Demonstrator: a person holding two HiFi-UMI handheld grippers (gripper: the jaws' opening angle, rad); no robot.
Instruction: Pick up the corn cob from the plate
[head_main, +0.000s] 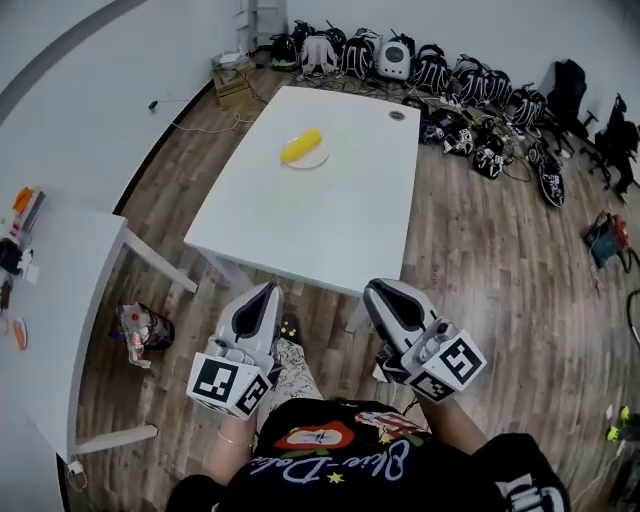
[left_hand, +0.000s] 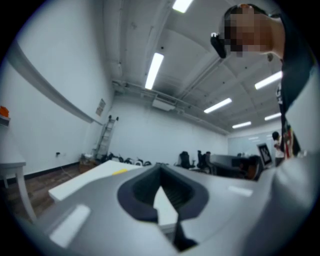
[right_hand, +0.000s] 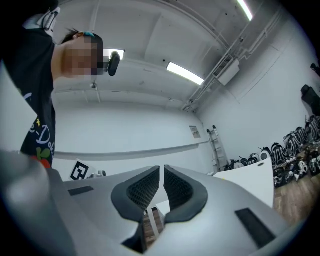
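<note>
**A:** Where is the corn cob lying?

**B:** It is lying slantwise on the plate. The plate is sitting on the white bench, nearer the far edge than the near one and toward the left edge. The cob is covering most of the plate and poking a little past its left rim.

**A:** And where are the two claws hanging?

**B:** Both are hanging off the near edge of the bench, over the wooden floor and well apart from the plate. Their marker cubes are facing up toward the head camera.

**A:** How is the left claw standing?

**B:** Its jaws are pressing together at the tips and pinching nothing. In its own view the bench top is stretching away ahead, with a yellow speck of the cob showing far off.

**A:** And the right claw?

**B:** Its jaws are pressing together too, with only a thin slit showing between the ribbed pads. They are holding nothing either.

**A:** What else is showing?

**B:** A row of backpacks is lining the wall beyond the far edge. A second white bench is standing off to the left, with small things lying on it that are too small to name.
</note>
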